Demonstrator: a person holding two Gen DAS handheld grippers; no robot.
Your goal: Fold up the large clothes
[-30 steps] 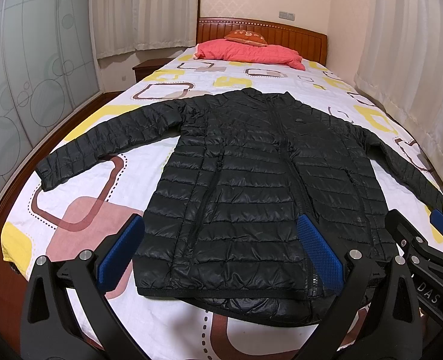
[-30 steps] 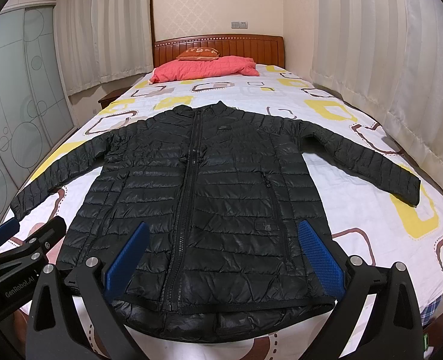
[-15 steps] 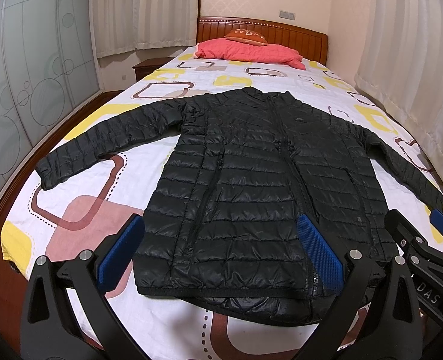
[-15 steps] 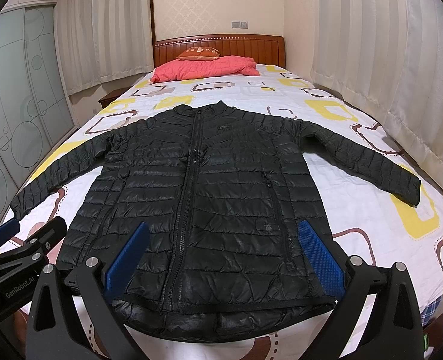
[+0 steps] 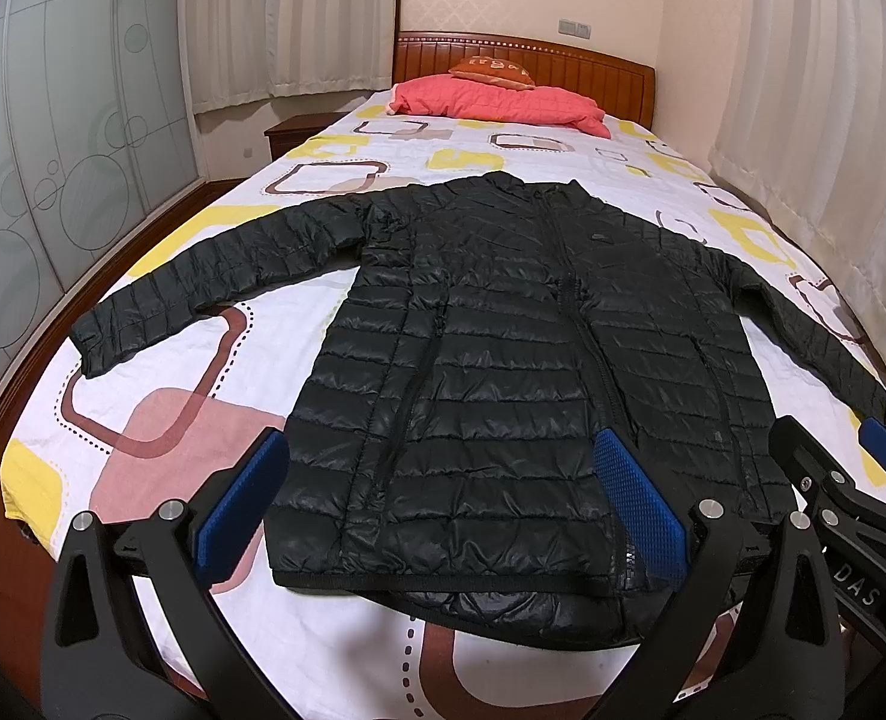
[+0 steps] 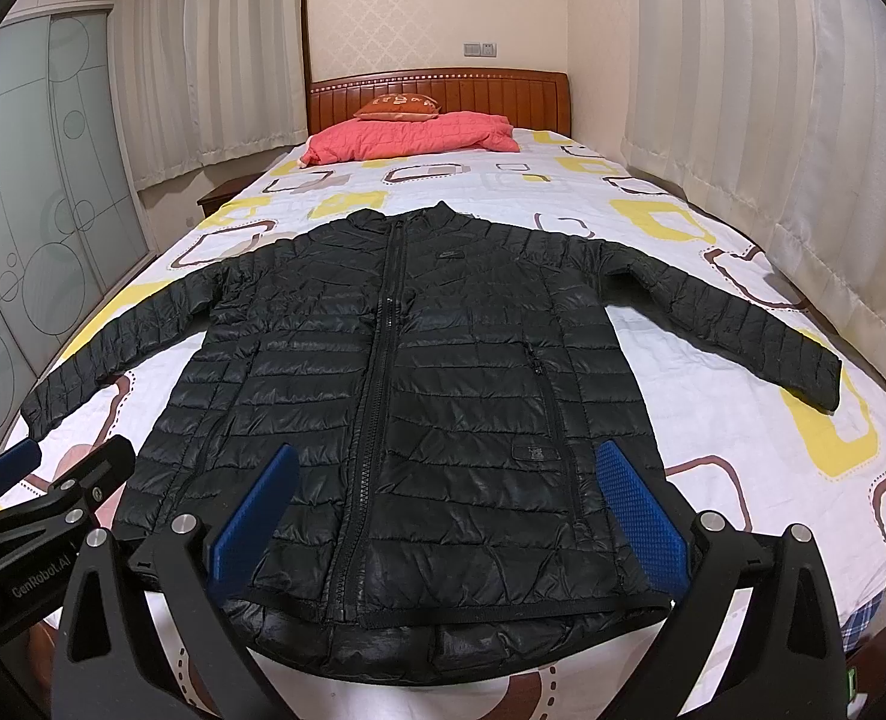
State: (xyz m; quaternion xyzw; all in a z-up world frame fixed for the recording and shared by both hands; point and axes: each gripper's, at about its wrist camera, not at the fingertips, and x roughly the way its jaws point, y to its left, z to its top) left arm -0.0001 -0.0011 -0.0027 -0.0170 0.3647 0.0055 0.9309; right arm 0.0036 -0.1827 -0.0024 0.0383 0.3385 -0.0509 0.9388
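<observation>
A black quilted puffer jacket [image 5: 514, 372] [image 6: 431, 396] lies flat and zipped on the bed, front side up, collar toward the headboard, both sleeves spread outward. My left gripper [image 5: 443, 504] hovers open above the hem's left half, nothing between its blue pads. My right gripper [image 6: 448, 510] is also open, held over the hem's right half, holding nothing. Each gripper shows at the edge of the other's view: the right gripper [image 5: 850, 480] in the left wrist view, the left gripper [image 6: 53, 474] in the right wrist view.
The bed [image 5: 161, 396] has a white sheet with yellow, pink and brown squares. A red pillow [image 5: 496, 105] and an orange cushion [image 5: 490, 69] lie by the wooden headboard [image 6: 443, 93]. Curtains [image 6: 772, 138] hang on the right, frosted wardrobe doors [image 5: 53, 168] stand on the left.
</observation>
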